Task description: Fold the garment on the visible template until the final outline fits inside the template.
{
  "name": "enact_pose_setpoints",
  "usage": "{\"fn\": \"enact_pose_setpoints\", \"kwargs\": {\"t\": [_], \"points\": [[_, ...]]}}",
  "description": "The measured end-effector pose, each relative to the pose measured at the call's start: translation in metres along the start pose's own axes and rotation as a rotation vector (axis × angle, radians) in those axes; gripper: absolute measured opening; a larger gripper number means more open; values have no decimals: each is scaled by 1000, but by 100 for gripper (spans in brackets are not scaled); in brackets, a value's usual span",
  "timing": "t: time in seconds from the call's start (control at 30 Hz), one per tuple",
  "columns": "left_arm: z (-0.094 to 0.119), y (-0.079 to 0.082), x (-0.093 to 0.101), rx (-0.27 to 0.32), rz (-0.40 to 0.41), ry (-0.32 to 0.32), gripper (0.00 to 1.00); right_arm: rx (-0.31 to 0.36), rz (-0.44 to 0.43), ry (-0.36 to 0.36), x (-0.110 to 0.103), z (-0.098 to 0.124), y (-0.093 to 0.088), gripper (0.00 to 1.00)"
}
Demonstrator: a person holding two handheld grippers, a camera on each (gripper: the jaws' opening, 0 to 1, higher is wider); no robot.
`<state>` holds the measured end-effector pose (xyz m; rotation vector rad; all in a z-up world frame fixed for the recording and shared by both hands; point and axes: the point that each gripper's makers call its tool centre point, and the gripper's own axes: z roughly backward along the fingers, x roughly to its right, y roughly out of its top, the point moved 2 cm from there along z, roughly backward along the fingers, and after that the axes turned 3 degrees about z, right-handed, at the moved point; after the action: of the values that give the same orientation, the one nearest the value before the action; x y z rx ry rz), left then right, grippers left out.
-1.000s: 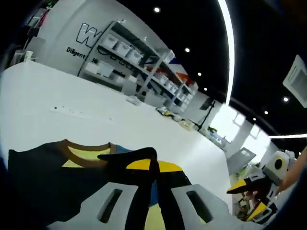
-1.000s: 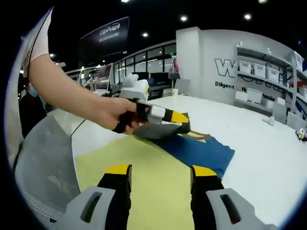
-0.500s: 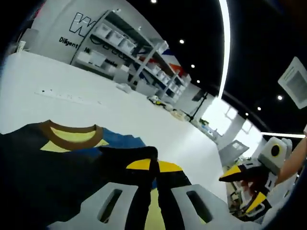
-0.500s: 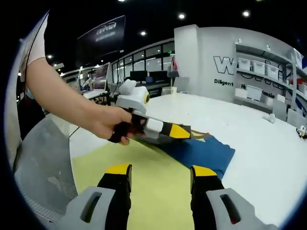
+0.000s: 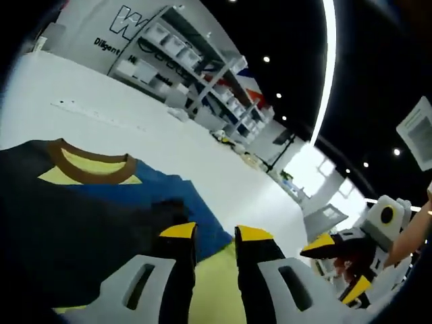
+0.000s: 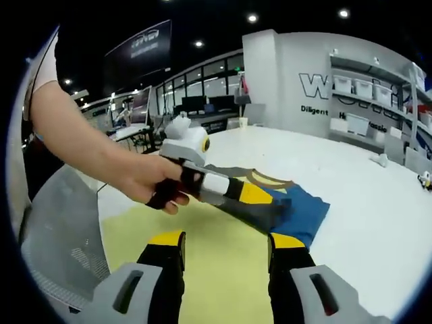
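One garment (image 5: 101, 216) lies on one yellow template (image 6: 202, 256), both on one white surface (image 6: 378, 229). Two claws work here: left claw (image 5: 214, 235), right claw (image 6: 226, 241).

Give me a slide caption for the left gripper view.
Open left claw over a dark garment on the yellow template.

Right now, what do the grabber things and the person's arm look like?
Each gripper has two black jaws with yellow tips, rising from pale grey bases with slot-shaped holes: see the left gripper and the right gripper. In the right gripper view, a hand grips the left gripper by a black handle, its body white and grey. The person wears a short white sleeve.
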<state>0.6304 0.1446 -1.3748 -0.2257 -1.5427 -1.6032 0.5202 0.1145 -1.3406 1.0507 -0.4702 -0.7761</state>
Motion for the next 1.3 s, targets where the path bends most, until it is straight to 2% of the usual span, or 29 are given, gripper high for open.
{"fn": "enact_pose_setpoints", "kwargs": {"t": [0.2, 0.27, 0.5, 0.6, 0.73, 0.9, 1.1, 1.2, 1.23, 1.3], "points": [[20, 1, 27, 6, -18, -66, 24, 5, 7, 34, -3, -9, 4, 45], [30, 0, 36, 0, -66, -90, 26, 7, 9, 45, -4, -11, 5, 45], [73, 4, 58, -8, -139, -107, 28, 20, 17, 98, -14, -20, 6, 45], [96, 7, 58, -16, -181, -86, 28, 22, 33, 121, -20, -23, 5, 45], [129, -4, 49, -89, -277, -24, 26, 26, 45, 145, -26, -24, 2, 45], [168, -16, 39, -113, -285, 48, 25, 21, 78, 177, -34, -26, -7, 45], [213, -43, 26, -218, -381, 128, 22, -6, 113, 206, -39, -27, -19, 45], [227, -58, 21, -270, -408, 149, 23, -33, 153, 230, -44, -24, -27, 45], [233, -65, 17, -304, -447, 163, 22, -39, 168, 233, -45, -22, -28, 45], [238, -74, 17, -323, -442, 158, 22, -50, 190, 248, -48, -17, -32, 45]]}}
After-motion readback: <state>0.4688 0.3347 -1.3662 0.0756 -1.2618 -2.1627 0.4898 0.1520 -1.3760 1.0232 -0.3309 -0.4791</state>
